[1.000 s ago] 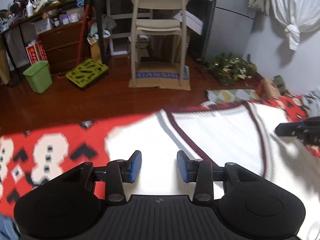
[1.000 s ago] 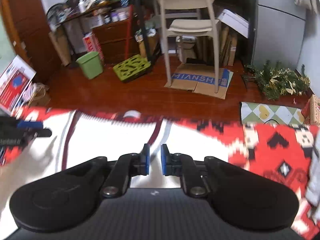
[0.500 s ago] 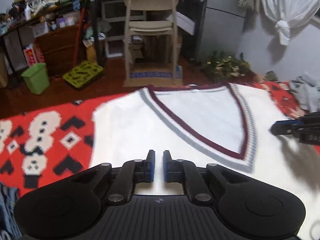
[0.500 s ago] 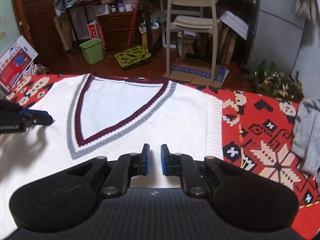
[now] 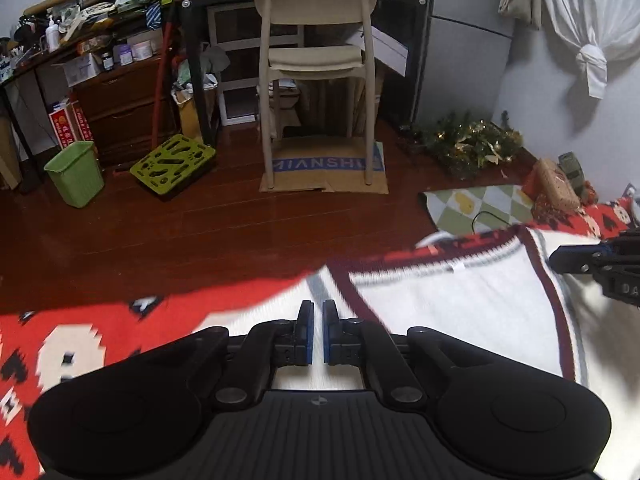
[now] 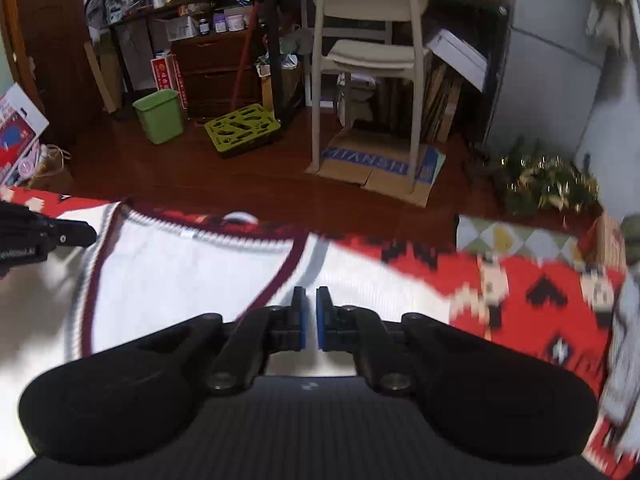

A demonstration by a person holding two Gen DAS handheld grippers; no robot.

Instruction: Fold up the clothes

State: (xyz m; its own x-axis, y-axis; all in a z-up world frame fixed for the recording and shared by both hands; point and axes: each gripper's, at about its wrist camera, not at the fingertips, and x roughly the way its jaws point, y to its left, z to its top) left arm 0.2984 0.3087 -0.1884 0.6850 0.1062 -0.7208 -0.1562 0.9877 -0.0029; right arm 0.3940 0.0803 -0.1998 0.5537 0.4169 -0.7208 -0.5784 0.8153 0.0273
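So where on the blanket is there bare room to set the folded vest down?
Bare red patterned blanket lies left of the white vest and again to its right. A grey garment crowds the far right edge.

two grippers: the left gripper (image 5: 316, 330) and the right gripper (image 6: 310, 316). one white v-neck vest (image 5: 460, 304) under both sets of jaws, on one red patterned blanket (image 5: 80, 340). beyond the jaws: one beige chair (image 5: 316, 40), one green bin (image 5: 76, 172), one lime perforated tray (image 5: 172, 162), one flattened cardboard sheet (image 5: 326, 170), one tinsel garland (image 5: 468, 146).
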